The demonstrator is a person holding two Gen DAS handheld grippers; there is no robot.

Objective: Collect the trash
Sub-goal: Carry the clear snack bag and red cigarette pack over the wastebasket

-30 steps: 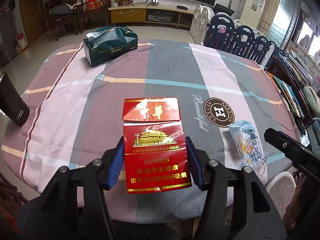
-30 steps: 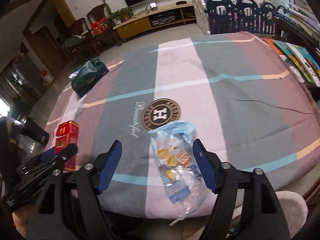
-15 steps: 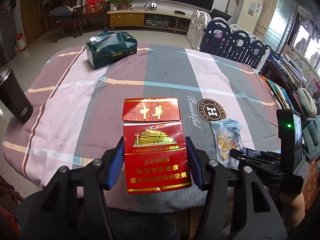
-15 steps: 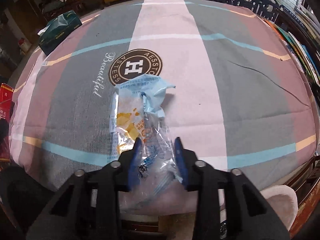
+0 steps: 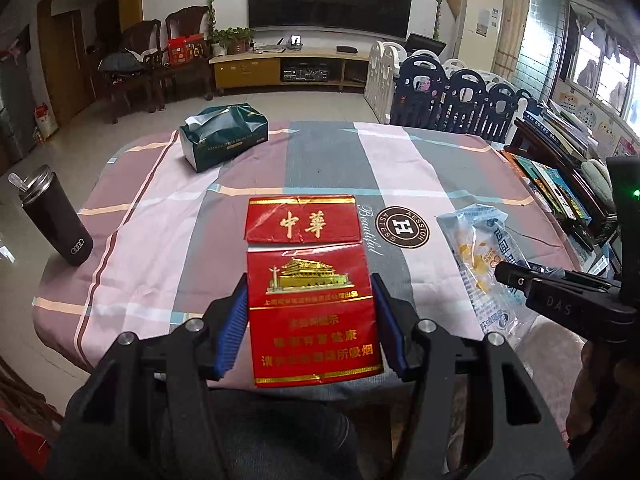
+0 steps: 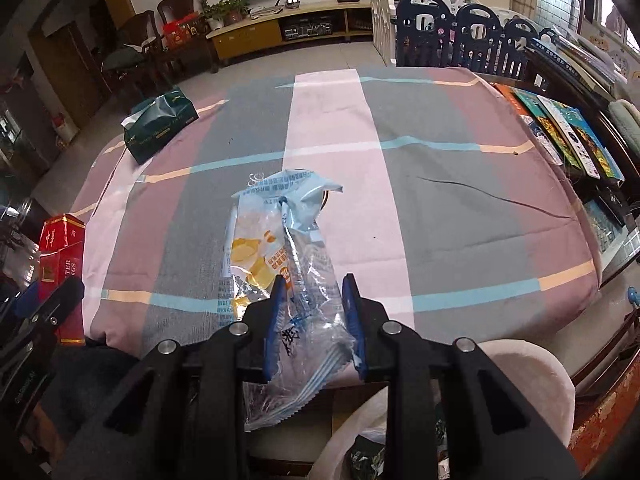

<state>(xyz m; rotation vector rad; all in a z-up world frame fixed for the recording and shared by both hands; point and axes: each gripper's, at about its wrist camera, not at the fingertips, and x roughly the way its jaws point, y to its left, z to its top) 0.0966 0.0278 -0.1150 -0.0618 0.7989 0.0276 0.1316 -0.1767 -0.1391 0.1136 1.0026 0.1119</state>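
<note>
my claw pads: blue
cigarette pack: red, gold print
snack wrapper: clear, pale blue, yellow
bench cloth: pink-grey plaid
tissue pack: dark green
tumbler: black

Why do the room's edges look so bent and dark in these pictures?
Left wrist view: fisheye lens curves the striped tablecloth, corners vignette black, windows blow out. Right wrist view: same bending; the clear plastic snack wrapper stays sharp.

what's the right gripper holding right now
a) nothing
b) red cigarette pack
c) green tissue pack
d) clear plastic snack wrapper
d, the right gripper is closed on the clear plastic snack wrapper, while the red cigarette pack sits in the left gripper.
</note>
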